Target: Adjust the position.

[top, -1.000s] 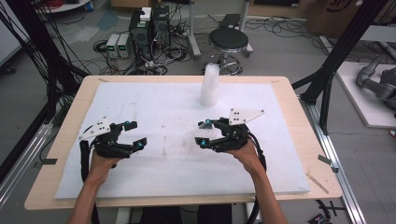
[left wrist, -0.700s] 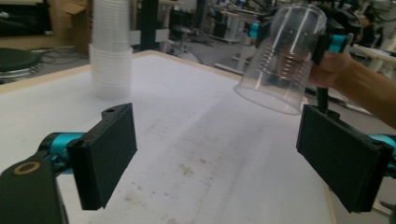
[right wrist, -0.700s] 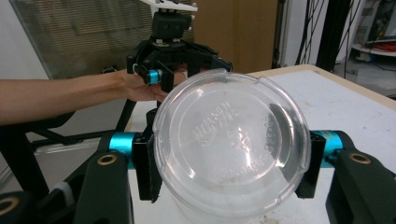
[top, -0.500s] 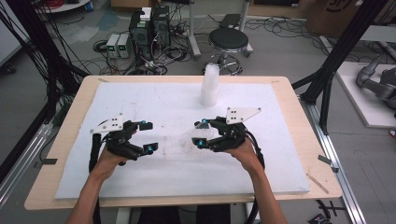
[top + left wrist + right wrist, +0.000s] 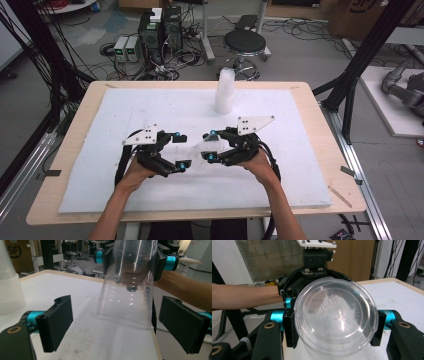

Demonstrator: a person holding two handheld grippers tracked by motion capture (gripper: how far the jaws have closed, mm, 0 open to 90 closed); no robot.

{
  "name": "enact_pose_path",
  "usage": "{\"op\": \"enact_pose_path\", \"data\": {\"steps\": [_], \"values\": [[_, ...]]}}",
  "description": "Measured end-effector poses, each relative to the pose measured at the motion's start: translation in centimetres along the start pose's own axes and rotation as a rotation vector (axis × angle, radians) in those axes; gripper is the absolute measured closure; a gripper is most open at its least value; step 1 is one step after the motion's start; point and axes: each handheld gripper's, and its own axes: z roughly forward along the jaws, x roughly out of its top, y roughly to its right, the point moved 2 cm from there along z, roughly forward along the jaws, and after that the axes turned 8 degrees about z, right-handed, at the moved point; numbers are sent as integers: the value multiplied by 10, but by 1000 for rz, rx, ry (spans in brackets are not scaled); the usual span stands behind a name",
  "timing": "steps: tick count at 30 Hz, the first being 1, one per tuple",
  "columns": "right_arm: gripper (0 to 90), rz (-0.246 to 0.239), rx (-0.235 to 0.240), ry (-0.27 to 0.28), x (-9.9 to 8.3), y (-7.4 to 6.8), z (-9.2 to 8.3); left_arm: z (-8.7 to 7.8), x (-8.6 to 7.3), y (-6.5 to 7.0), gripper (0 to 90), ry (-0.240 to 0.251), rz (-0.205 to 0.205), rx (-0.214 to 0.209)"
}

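A white mat (image 5: 125,190) covered the wooden table (image 5: 320,100); a cup stack (image 5: 224,91) stood at the mat's far edge; nearer than the stack, the right gripper (image 5: 209,146) clamped a clear cup (image 5: 336,315) lying sideways just above the mat; the left gripper (image 5: 181,149) faced the cup's open end, its jaws just opened wide, spread either side without touching (image 5: 126,290).
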Motion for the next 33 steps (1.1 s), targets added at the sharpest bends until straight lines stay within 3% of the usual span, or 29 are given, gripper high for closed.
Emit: {"op": "enact_pose_path", "data": {"steps": [6, 21, 33], "values": [[414, -7, 30, 8, 1, -2, 4, 17, 4, 9, 120, 10, 50, -28], [414, -38, 48, 28, 2, -5, 6, 22, 6, 16, 170, 24, 129, -43], [414, -61, 71, 34, 2, -9, 7, 24, 6, 17, 217, 20, 151, -64]]}}
